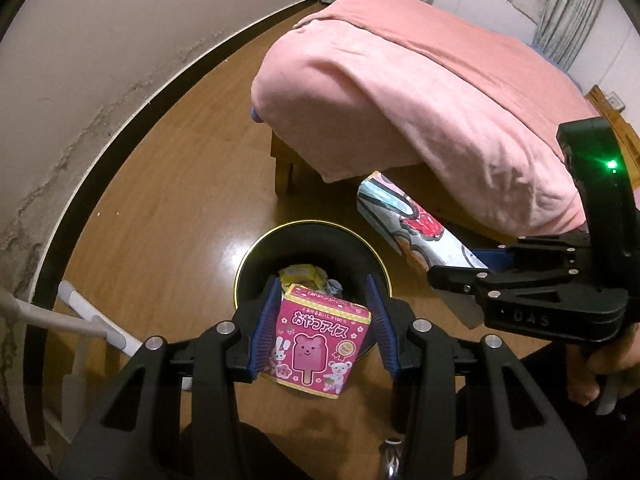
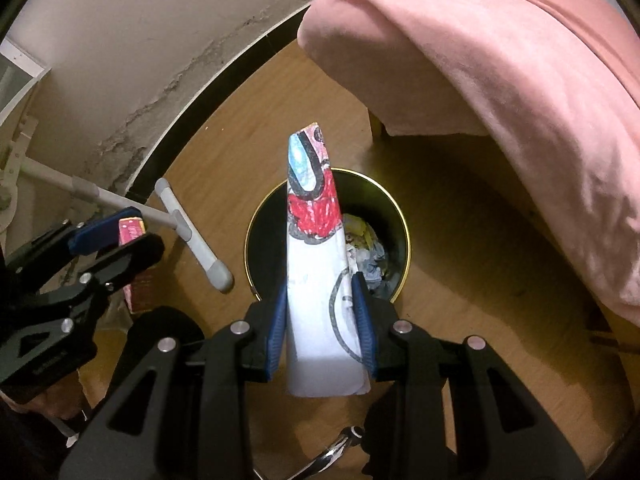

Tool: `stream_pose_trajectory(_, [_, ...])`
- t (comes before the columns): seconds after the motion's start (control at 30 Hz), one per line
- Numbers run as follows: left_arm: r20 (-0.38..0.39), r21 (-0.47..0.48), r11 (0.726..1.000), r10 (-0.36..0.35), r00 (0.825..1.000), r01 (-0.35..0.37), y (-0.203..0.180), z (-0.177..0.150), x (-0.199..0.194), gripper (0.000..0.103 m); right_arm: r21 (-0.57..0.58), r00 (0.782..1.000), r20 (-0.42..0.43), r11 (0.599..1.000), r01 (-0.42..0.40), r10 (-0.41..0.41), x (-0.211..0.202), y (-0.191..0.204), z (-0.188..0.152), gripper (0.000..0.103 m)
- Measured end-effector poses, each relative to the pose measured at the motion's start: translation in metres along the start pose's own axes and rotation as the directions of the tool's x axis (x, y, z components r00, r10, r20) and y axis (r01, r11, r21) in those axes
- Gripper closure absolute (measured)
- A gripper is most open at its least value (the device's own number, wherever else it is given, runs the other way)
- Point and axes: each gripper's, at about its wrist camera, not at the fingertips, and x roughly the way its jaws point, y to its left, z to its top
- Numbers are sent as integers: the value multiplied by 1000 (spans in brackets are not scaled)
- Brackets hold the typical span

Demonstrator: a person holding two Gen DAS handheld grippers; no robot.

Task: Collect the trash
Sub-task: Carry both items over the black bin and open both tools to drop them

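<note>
Your left tongs [image 1: 320, 320] pinch the pink ice-cream box [image 1: 316, 344] at lower centre, just over the black bin [image 1: 248, 264]. Your right tongs [image 2: 322, 320] pinch the folded drawing [image 2: 316, 264] at frame centre, above the same bin holding crumpled wrappers [image 2: 368, 256]. The pink-covered bed [image 1: 420, 92] fills the upper right.

A home bedroom: a bed [image 1: 420, 92] under a pink blanket [image 2: 500, 80] fills the upper right of both views, curtains [image 1: 568, 8] hang at the top, and a wood floor [image 1: 168, 208] meets a cracked wall [image 1: 100, 60] at left.
</note>
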Motion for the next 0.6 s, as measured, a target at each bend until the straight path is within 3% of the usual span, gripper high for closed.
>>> stream_pose_trajectory(0.13, [-7,3,1000,2,1000,-2,2,1,6,60,7,1000,11,1000,-11,11,-1,0,2,70])
stream_pose_trajectory(0.17, [-9,1,1000,1,1000,-1,3,1,7,60,13,1000,16,1000,-12,12,-2,-1,3,63])
stream_pose_trajectory(0.2, [-12,1,1000,1,1000,-1,3,0,8,60,21,1000,22,1000,-15,14,-3,-2,4,47])
stream_pose_trajectory(0.27, [-15,2,1000,2,1000,-2,4,0,8,60,29,999,42,1000,-11,10,-10,-5,2,35])
stream_pose_trajectory(0.6, [-34,7,1000,-10,999,11,-1,1,17,60,82,998,63,997,-13,8,-16,-19,6,34])
